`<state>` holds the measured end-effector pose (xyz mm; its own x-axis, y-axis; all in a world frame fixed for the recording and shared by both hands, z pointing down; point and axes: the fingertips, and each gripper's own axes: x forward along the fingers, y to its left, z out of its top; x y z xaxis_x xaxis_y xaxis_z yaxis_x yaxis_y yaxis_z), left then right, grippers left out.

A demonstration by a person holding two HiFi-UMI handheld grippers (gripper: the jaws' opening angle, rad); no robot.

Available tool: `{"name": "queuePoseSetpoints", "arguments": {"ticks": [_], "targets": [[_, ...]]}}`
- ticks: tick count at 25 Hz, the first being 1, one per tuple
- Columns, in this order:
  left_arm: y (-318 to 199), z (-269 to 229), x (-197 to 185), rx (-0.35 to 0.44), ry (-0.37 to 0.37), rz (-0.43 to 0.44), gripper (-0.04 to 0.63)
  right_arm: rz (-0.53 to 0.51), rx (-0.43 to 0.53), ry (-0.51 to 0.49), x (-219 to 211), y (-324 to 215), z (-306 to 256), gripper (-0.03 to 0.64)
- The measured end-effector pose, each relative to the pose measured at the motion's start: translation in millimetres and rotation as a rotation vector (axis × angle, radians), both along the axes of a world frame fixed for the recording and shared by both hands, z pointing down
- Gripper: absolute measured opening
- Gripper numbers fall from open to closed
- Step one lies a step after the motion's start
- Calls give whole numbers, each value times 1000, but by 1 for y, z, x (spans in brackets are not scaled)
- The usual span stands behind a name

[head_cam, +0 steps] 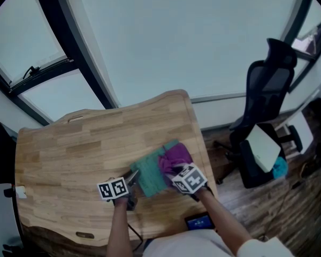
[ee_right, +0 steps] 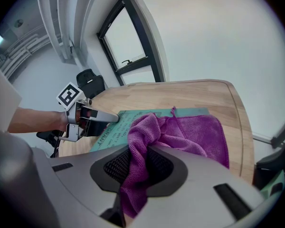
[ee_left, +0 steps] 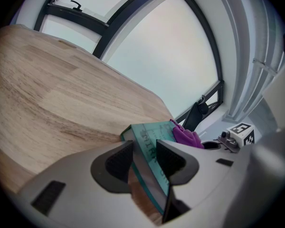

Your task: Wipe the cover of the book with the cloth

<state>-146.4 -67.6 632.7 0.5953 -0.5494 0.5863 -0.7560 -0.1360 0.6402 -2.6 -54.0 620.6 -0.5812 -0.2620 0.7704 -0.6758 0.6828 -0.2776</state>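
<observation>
Loosely bunched fuzzy cloth (ee_right: 194, 132) — flat teal book (head_cam: 147, 176), woodgrain table (head_cam: 69, 149)

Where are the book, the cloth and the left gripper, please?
book (ee_right: 115, 131), right gripper view, bare teal cover.
cloth (ee_right: 199, 132), right gripper view, spread purple part.
left gripper (ee_right: 111, 119), right gripper view, fingertips at book's edge.

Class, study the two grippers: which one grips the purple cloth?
The right gripper: its jaws pinch the cloth, which lies on the book, while the left gripper clamps the book's edge.
</observation>
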Motion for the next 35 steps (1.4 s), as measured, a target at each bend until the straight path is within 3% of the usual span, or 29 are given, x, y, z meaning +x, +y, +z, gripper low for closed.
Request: {"name": "queuePoseSetpoints", "arguments": {"ticks": [35], "targets": [[-1, -2, 0, 1, 3, 0, 156, 88, 6, 5, 34, -15, -3, 74]]}}
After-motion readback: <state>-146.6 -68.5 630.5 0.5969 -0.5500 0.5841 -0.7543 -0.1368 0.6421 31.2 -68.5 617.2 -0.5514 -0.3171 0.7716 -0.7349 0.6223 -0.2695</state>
